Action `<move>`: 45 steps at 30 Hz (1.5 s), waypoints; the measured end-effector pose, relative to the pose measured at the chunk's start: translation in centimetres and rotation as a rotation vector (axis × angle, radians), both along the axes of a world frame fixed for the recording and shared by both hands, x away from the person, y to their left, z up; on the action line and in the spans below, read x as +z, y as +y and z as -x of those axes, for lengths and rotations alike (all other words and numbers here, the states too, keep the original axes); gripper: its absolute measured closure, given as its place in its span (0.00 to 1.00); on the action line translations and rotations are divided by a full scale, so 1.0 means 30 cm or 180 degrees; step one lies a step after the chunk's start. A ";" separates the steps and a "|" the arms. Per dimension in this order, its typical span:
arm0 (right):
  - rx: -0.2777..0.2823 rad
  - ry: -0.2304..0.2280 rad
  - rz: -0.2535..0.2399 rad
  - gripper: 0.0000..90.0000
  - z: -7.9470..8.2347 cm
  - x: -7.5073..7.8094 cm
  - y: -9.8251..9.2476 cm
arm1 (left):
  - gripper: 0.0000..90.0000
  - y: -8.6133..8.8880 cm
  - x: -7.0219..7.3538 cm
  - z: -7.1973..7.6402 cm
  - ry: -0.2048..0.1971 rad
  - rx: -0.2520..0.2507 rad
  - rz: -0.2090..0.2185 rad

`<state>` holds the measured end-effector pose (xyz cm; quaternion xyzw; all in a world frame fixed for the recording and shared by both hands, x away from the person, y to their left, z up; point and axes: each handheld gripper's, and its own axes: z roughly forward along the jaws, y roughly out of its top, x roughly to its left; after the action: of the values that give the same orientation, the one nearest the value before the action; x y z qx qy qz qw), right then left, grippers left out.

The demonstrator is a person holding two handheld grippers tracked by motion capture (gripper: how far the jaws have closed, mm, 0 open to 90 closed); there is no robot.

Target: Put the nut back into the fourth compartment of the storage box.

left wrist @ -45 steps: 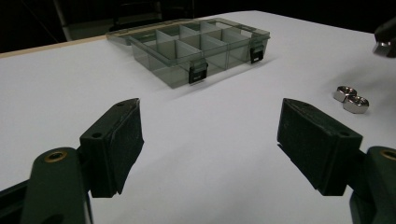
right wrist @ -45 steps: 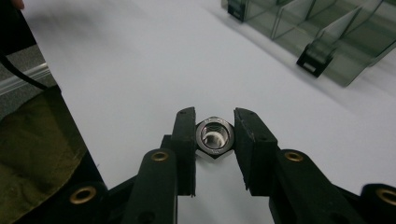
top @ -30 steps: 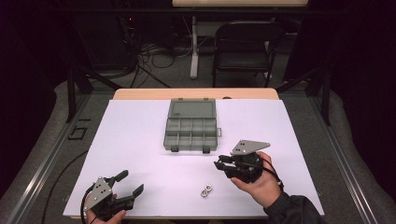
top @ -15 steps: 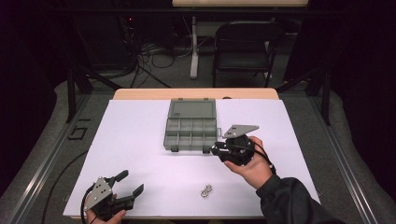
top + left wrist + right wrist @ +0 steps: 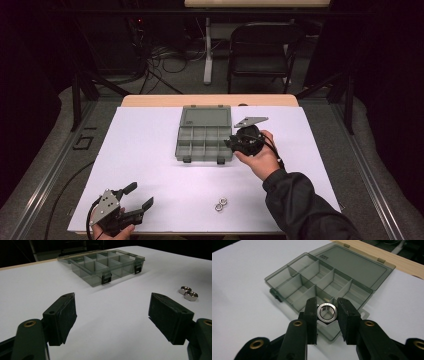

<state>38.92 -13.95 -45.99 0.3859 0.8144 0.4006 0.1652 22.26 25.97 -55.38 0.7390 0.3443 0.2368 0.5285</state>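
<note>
An open grey compartment box (image 5: 204,142) (image 5: 107,266) (image 5: 322,287) lies at the middle of the white table, its lid folded back. My right gripper (image 5: 234,143) (image 5: 327,313) is shut on a steel hex nut (image 5: 327,312), held just off the box's right front corner. Two more steel nuts (image 5: 220,204) (image 5: 188,293) lie together on the table nearer the front edge. At the front left corner, my left gripper (image 5: 138,197) (image 5: 112,315) rests low with its jaws wide apart and nothing between them.
The white table sheet (image 5: 150,150) spreads around the box. A folding chair (image 5: 262,45) and cables on the floor stand beyond the far edge. The person's dark sleeve (image 5: 305,210) crosses the right front of the table.
My right gripper has carried the nut from the right front of the table back and left to the box's right front corner. The left gripper has stayed put.
</note>
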 end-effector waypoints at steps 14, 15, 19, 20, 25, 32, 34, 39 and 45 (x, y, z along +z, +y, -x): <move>-0.0246 0.0025 0.0063 0.78 -0.111 -0.024 0.027 | 0.25 0.001 0.000 -0.002 0.0000 -0.0017 0.0001; -0.0261 0.0028 0.0067 0.78 -0.118 -0.028 0.027 | 0.25 0.001 0.000 -0.002 0.0000 -0.0019 0.0002; -0.0346 0.0046 0.0097 0.78 -0.147 -0.048 0.026 | 0.25 0.001 -0.001 -0.003 -0.0003 -0.0011 0.0014; -0.0362 0.0029 0.0091 0.78 -0.153 -0.053 0.026 | 0.25 0.001 -0.002 -0.003 -0.0001 -0.0012 0.0018; -0.0418 0.0071 0.0097 0.78 -0.171 -0.066 0.030 | 0.25 0.001 -0.002 -0.004 0.0001 -0.0011 0.0026; -0.0444 0.0089 0.0104 0.78 -0.187 -0.088 0.039 | 0.25 0.001 -0.002 -0.004 0.0015 -0.0023 0.0024; -0.0448 0.0097 0.0124 0.78 -0.193 -0.099 0.044 | 0.25 0.001 -0.002 -0.004 0.0016 -0.0029 0.0012; -0.0447 0.0123 0.0165 0.78 -0.209 -0.135 0.061 | 0.25 0.000 -0.005 -0.007 0.0020 -0.0014 0.0044; -0.0457 0.0164 0.0207 0.78 -0.222 -0.160 0.080 | 0.25 0.002 -0.004 -0.006 0.0020 -0.0030 0.0031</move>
<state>45.58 -11.55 -50.80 0.4478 0.8013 0.3510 0.1850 22.44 26.03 -55.50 0.7387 0.3436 0.2302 0.5321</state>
